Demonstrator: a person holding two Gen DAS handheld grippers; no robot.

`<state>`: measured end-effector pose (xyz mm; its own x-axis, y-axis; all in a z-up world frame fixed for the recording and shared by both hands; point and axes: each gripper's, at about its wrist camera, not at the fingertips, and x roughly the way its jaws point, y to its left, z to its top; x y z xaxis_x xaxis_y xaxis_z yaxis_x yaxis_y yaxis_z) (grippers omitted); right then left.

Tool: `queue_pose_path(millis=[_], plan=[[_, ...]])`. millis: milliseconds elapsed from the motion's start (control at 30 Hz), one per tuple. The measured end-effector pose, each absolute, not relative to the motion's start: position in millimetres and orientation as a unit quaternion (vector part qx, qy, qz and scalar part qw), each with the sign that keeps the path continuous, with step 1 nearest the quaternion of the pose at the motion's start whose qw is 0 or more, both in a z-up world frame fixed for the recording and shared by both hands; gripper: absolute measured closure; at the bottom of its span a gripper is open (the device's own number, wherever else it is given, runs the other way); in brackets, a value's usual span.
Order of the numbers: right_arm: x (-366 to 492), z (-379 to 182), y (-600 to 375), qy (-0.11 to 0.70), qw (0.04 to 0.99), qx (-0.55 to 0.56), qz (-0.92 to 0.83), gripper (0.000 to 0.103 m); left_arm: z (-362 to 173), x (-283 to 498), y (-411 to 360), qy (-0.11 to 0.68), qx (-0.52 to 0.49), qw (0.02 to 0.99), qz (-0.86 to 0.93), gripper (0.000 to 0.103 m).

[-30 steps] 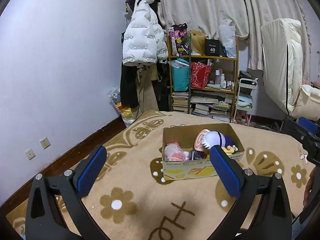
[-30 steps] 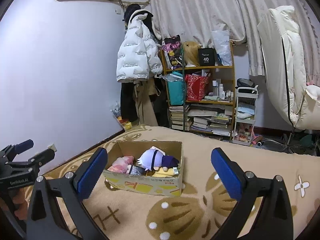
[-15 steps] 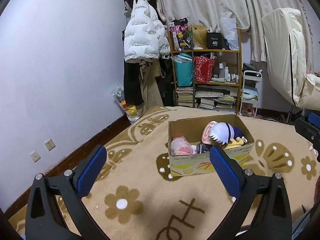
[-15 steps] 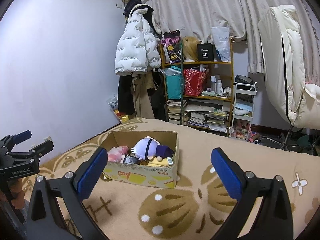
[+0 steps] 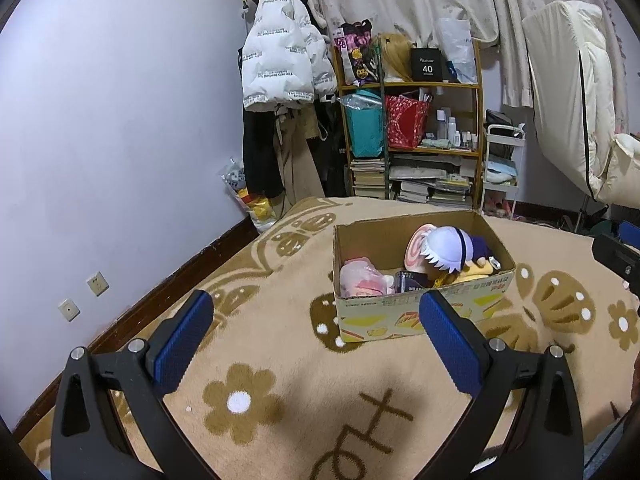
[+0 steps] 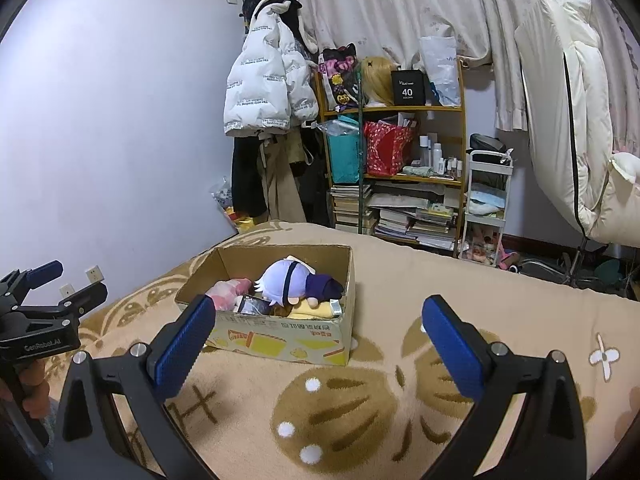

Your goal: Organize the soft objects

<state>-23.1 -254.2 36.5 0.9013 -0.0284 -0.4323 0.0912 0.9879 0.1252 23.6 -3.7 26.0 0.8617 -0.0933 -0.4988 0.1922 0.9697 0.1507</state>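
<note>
A box (image 5: 424,308) sits on a blanket (image 5: 280,360) at frame centre, toys (image 5: 444,250) inside it. Behind it, upper centre, stands a shelf (image 5: 412,140); a jacket (image 5: 280,68) hangs to its left.

A black box (image 6: 407,87) on the shelf's top board read "40"; the left gripper (image 6: 40,286) body read "GenRobot.AI".

White-haired plush doll (image 5: 448,252), pink plush (image 5: 362,283), lying in open cardboard box (image 5: 420,314)

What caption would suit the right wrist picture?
Open right gripper above a flowered blanket, facing a cardboard box of plush toys.
</note>
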Motion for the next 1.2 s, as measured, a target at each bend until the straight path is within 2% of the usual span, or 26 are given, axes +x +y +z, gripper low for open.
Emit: queue_pose_path(millis=[1200], plan=[[-22.3, 31.6, -254.4, 0.226, 0.971, 0.072, -0.032, 0.0, 23.8, 24.4, -5.5, 0.261, 0.112, 0.956, -0.068, 0.001]])
